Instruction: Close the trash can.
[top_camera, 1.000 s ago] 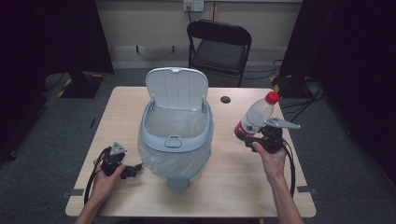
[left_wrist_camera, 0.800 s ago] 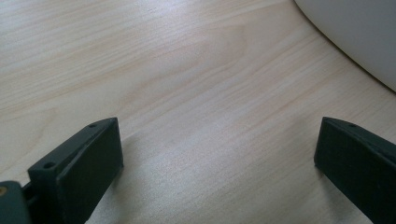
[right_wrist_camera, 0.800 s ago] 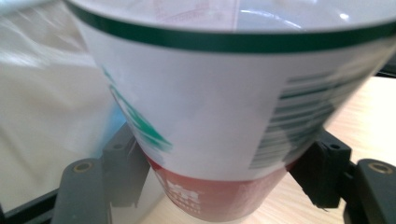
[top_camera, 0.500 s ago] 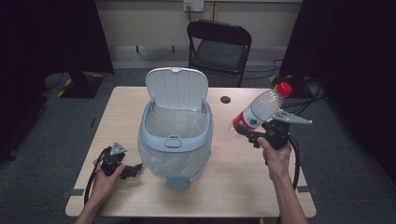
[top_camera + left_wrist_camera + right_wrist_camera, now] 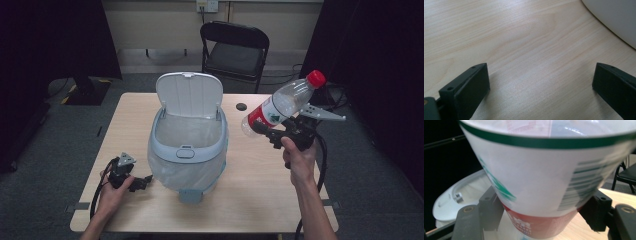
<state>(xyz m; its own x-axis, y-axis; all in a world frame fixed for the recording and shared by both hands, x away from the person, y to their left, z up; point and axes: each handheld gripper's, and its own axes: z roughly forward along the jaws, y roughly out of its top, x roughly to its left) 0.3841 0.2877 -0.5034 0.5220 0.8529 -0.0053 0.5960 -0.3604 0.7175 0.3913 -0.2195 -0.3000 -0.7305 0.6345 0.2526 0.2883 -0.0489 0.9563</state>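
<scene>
Nearest us, our left gripper [image 5: 142,181] rests low on the counter [image 5: 260,200] by the front-left of the bin [image 5: 187,150]. In the left gripper view its jaws stand wide apart over bare wood, holding nothing, with the bin's pale wall curving in at the upper right. We judge it parked: close enough to steady the bin if needed, but not touching it as far as we can tell.

Our right gripper [image 5: 267,130] is raised off the counter to the right of the bin, jaws clamped on the lower body of a plastic bottle [image 5: 282,102]. In the right gripper view the two jaws press the labelled part from either side, at the red band. The bottle is tilted, red cap [image 5: 315,78] up and away to the right, base pointing toward the bin. We read the low grip as leaving the long body free to swing over the rim.

The bin's lid [image 5: 189,94] stands hinged open at the back, and a clear liner shows inside; the opening faces up, ready to receive. We judge the likely aim is dropping the bottle in.

Farther off, a small dark disc [image 5: 242,106] lies on the counter, and a black chair [image 5: 235,50] stands behind.
</scene>
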